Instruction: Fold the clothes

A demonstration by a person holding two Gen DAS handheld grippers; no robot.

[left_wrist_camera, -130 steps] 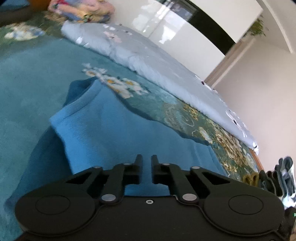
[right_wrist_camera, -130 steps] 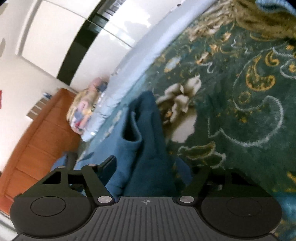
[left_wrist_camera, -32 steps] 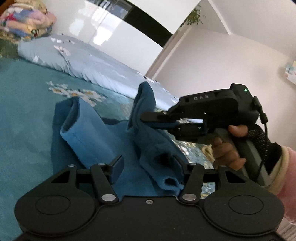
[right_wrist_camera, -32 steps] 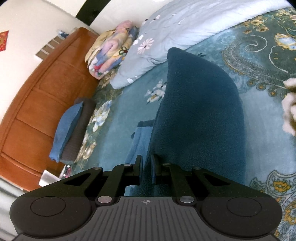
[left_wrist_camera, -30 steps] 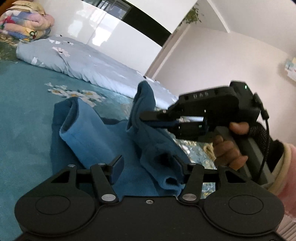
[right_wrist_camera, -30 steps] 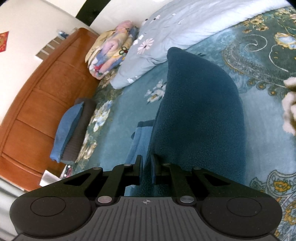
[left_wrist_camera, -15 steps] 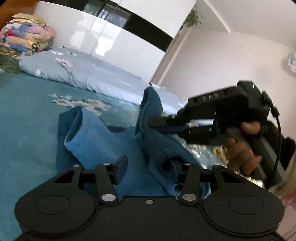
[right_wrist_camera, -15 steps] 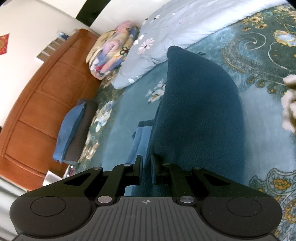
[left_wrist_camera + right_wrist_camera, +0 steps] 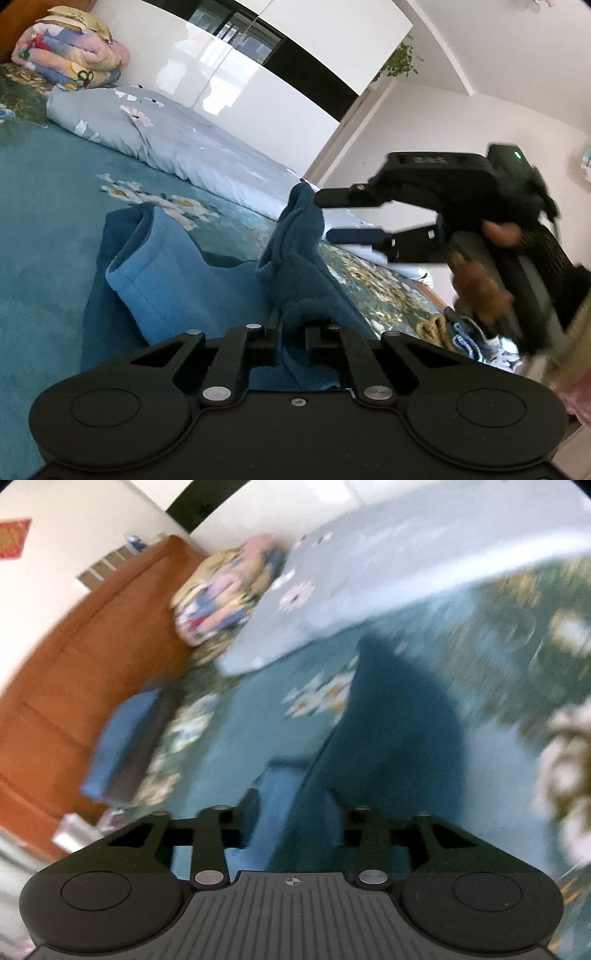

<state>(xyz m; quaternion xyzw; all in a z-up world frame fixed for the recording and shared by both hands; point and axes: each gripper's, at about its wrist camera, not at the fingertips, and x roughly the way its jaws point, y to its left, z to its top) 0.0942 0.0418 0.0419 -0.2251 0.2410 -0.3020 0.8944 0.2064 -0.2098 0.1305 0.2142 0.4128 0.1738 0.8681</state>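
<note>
**Fleece handed from right claw to left**

As the left claw [image 9: 290, 334] has just pressed together on the blue fleece [image 9: 207, 280], the right claw [image 9: 325, 216] has just spread, its fingers off the raised fold. Fleece lies on the teal bed cover [image 9: 44, 206]; nothing blocks folding beyond the grey quilt [image 9: 177, 147].

Left gripper [image 9: 291, 334] jaws closed on the blue garment [image 9: 295, 251]; right gripper [image 9: 325, 218] jaws opened, seemingly releasing it

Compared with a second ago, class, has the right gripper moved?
Yes. In the left wrist view the right gripper now sits higher against the pale blue quilt, its jaws having just opened off the blue fleece garment.
</note>
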